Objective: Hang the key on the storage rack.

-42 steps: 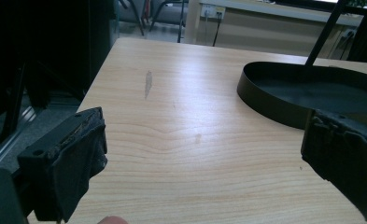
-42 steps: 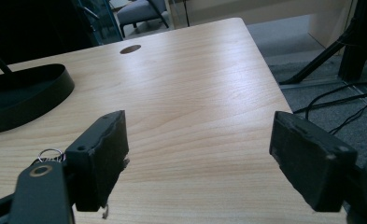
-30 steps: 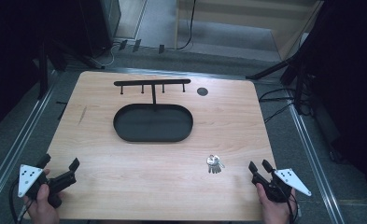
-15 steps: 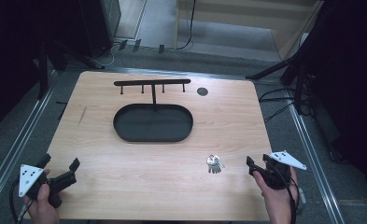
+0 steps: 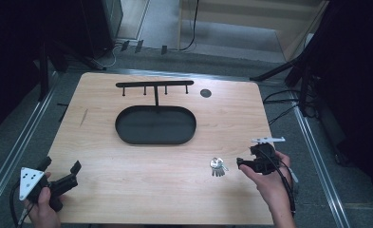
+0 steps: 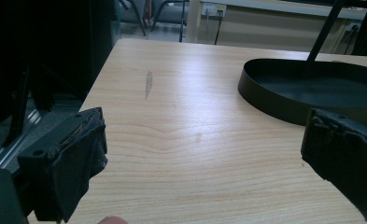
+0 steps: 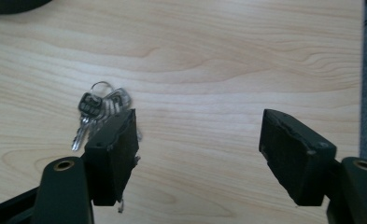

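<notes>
Right gripper view shows my right gripper (image 7: 200, 149) with jaws just widened and empty, the keys (image 7: 99, 109) lying beside its near jaw: light, stiff, slippery metal, best pinched at the ring.

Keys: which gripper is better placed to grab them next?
Right. The right gripper sits just beside the keys, jaws open after widening, nothing between them. The left gripper is open too, but across the table at its near left corner.

Pale wooden surface (image 5: 127, 190), bearing a black oval tray (image 5: 155, 125) with a hook rack (image 5: 154, 84) and, nearer, keys (image 5: 217, 166).
</notes>
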Action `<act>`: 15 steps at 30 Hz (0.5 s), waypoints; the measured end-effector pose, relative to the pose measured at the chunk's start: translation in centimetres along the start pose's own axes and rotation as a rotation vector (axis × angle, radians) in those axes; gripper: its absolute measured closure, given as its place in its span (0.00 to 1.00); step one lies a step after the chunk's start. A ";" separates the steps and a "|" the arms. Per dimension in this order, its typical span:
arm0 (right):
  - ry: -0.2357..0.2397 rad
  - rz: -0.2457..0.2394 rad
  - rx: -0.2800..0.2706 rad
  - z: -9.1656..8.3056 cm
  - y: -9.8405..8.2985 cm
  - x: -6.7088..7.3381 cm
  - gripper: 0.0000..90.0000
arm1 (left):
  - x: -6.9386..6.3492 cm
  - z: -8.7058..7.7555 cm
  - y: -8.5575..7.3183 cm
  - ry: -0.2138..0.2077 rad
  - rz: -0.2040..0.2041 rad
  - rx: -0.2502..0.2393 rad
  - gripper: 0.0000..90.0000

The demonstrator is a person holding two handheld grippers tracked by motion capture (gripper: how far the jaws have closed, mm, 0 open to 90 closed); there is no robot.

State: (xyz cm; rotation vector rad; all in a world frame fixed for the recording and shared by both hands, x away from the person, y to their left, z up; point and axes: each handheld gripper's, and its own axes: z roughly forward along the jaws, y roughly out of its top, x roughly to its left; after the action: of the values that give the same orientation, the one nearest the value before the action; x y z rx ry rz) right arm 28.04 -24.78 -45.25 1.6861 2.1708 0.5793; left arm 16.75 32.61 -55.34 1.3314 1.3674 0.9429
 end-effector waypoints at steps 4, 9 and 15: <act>-0.009 -0.045 0.060 0.4 1.3 1.4 0.33 | 0.0 0.0 0.0 -0.001 -0.004 -0.001 0.01; 0.004 -0.026 0.113 1.1 2.5 2.5 0.33 | 0.0 0.0 0.0 -0.001 -0.008 -0.001 0.01; -0.005 -0.063 0.213 2.5 2.8 3.8 0.43 | 0.1 0.0 0.0 -0.003 -0.009 0.001 0.01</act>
State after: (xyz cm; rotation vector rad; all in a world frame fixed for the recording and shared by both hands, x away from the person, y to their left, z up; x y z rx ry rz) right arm 30.67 -20.25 -46.06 1.7119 2.3427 0.3362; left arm 16.79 32.69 -55.35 1.3255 1.3705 0.9340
